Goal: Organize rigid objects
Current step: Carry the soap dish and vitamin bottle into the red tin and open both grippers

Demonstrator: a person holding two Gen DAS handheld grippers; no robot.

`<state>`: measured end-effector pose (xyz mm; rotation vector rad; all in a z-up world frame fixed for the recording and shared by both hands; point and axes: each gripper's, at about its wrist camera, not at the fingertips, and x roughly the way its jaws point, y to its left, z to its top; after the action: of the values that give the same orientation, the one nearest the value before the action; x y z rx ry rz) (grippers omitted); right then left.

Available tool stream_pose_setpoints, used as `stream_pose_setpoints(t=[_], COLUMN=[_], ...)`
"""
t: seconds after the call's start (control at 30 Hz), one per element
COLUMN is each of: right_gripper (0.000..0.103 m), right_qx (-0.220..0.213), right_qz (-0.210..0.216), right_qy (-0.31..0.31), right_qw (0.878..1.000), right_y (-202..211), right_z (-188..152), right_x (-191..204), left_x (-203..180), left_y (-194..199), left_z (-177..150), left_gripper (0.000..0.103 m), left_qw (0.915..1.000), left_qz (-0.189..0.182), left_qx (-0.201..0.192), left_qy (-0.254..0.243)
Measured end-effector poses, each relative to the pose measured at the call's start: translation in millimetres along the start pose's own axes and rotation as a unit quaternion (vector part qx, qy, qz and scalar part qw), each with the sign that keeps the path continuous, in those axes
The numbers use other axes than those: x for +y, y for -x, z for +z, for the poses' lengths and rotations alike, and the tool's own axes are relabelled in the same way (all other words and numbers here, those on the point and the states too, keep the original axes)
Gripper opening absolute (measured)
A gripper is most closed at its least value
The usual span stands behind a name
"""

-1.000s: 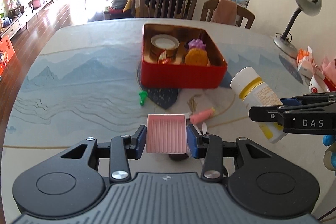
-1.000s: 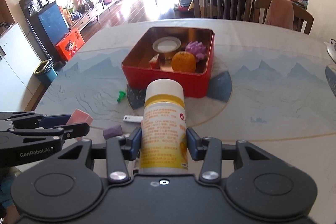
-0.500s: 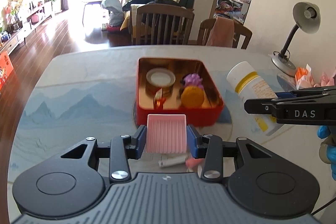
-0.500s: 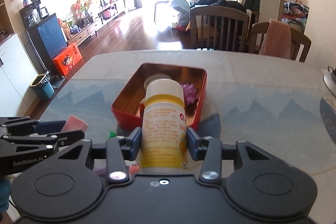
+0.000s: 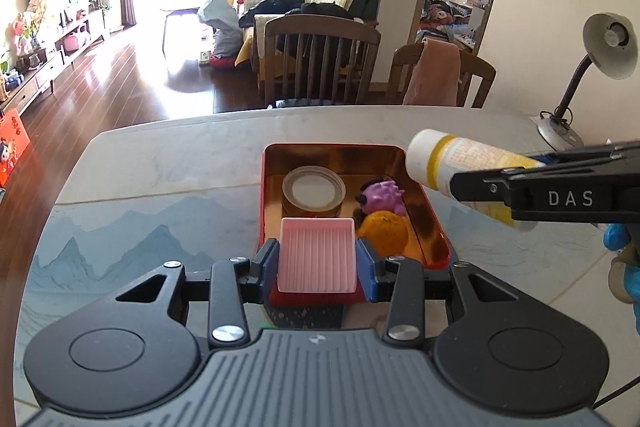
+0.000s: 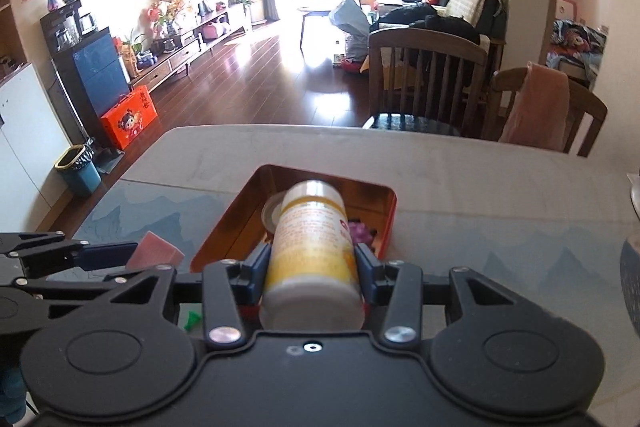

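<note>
My left gripper [image 5: 317, 263] is shut on a pink ribbed tray [image 5: 317, 255] and holds it above the near end of the red tin [image 5: 344, 149]. The tin holds a round can [image 5: 314, 189], a purple toy [image 5: 380, 194] and an orange piece [image 5: 384, 233]. My right gripper [image 6: 312, 265] is shut on a white and yellow bottle [image 6: 311, 247], held above the tin [image 6: 240, 223]. The bottle also shows in the left wrist view [image 5: 456, 163], at the tin's right edge. The pink tray also shows in the right wrist view [image 6: 156, 251].
The table [image 5: 168, 187] has a blue mountain print. A small green piece [image 6: 193, 319] lies on it below my right gripper. A desk lamp [image 5: 600, 63] stands at the far right. Two wooden chairs [image 5: 320, 59] stand behind the table.
Both grippers have risen and moved forward over the red tin, each with its object still held. The loose items on the table have dropped out of the left wrist view.
</note>
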<state>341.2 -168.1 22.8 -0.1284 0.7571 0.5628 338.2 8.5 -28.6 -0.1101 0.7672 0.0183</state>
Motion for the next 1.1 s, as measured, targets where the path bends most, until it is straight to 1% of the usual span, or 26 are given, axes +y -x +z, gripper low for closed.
stream_pose_setpoints(t=[0.4, 0.6, 0.73, 0.97, 1.1], right_gripper=[0.044, 0.044, 0.044, 0.044, 0.044], right_qx=[0.020, 0.036, 0.046, 0.058, 0.059], right_qz=[-0.003, 0.006, 0.015, 0.035, 0.040], right_qy=[-0.004, 0.006, 0.009, 0.002, 0.013], right_qw=[1.000, 0.999, 0.999, 0.998, 0.997], right_y=[-61, -90, -109, -128, -131], right_z=[16, 19, 20, 14, 13], right_x=[-17, -17, -15, -19, -15], left_x=[-2, -6, -4, -6, -6], left_y=[-58, -85, -101, -124, -132], left_z=[20, 25, 26, 25, 25], left_gripper=[0.040, 0.040, 0.040, 0.040, 0.040], left_qw=[0.9994, 0.9988, 0.9983, 0.9970, 0.9966], left_qz=[0.016, 0.014, 0.013, 0.013, 0.009], left_qx=[0.029, 0.044, 0.056, 0.073, 0.079], left_qy=[-0.008, -0.016, -0.011, -0.019, -0.020])
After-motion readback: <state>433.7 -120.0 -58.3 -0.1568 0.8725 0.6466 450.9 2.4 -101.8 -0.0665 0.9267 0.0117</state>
